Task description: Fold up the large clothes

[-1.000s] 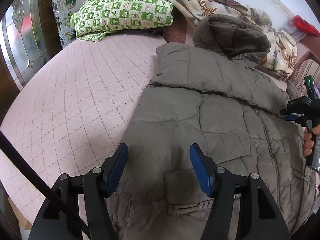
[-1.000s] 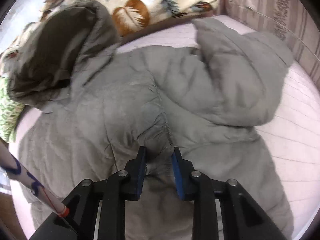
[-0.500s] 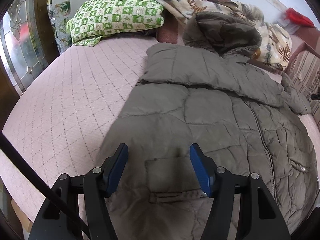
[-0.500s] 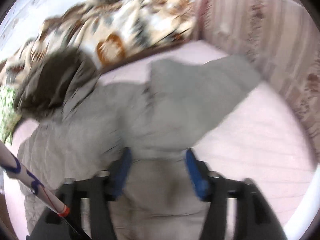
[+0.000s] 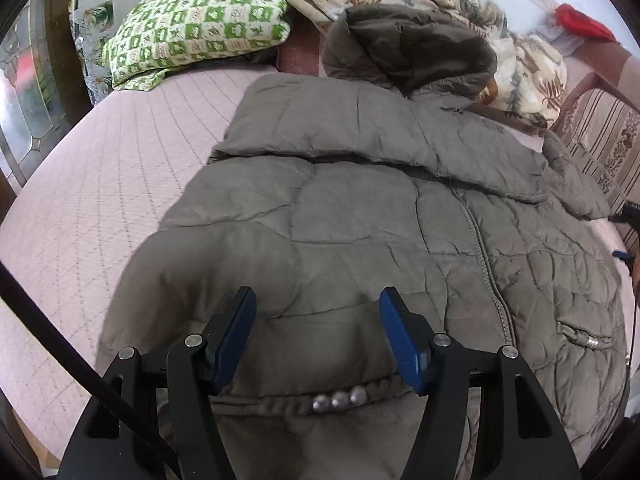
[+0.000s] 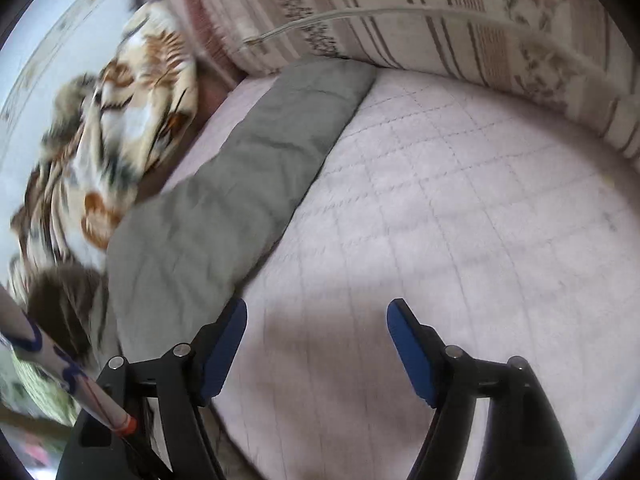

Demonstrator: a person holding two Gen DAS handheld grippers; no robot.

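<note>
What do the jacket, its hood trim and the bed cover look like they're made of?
Jacket: matte grey-green woven shell, likely padded, judging by the puffy stitched panels. Hood trim: fuzzy brown, probably faux fur. Bed cover: pale pink quilted fabric, with a stitched diamond grid.

Your left gripper (image 5: 318, 300) points steeply down, its blue pads (image 5: 400, 344) parted about halfway, with nothing pinched between them. Your right gripper (image 6: 317, 312) also tilts steeply down, its jaws spread wide and gripping nothing. At the far right edge of the left wrist view, a sliver of your right hand (image 5: 636, 270) shows beside a dark part of that gripper.
</note>
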